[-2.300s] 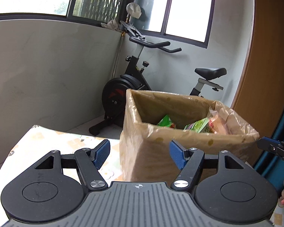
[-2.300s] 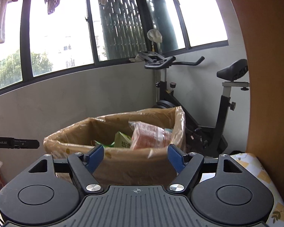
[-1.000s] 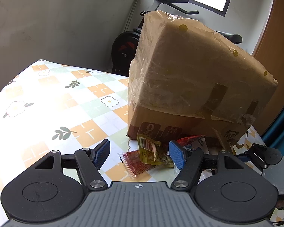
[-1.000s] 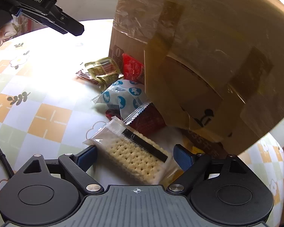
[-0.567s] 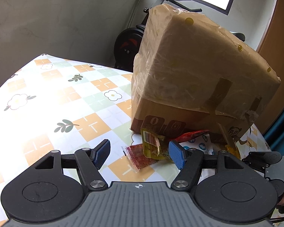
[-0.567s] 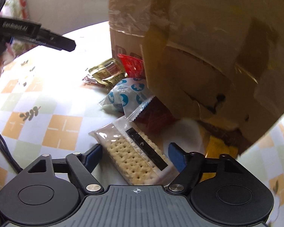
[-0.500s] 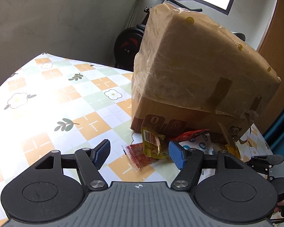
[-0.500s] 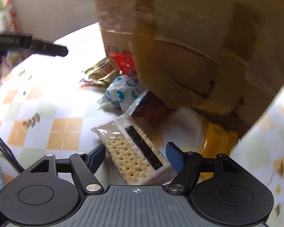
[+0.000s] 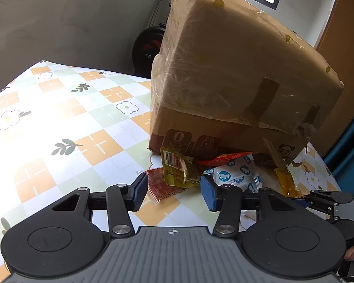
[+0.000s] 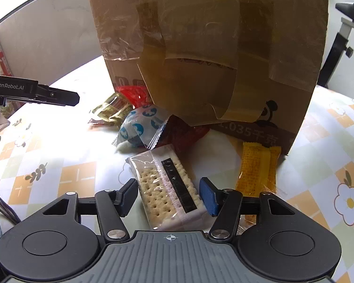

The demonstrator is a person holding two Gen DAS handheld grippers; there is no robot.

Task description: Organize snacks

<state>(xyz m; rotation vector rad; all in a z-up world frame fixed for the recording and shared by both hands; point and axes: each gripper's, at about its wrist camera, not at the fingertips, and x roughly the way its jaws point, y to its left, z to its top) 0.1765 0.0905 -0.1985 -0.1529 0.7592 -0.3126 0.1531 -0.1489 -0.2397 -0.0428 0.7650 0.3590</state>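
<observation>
Floral tabletop, tipped box, snacks spilled at base. Right gripper just closing, fingers straddling cracker pack, no pinch visible. Left gripper just closing, fingers apart over red sachet.

snack pkts scattered by box
</observation>
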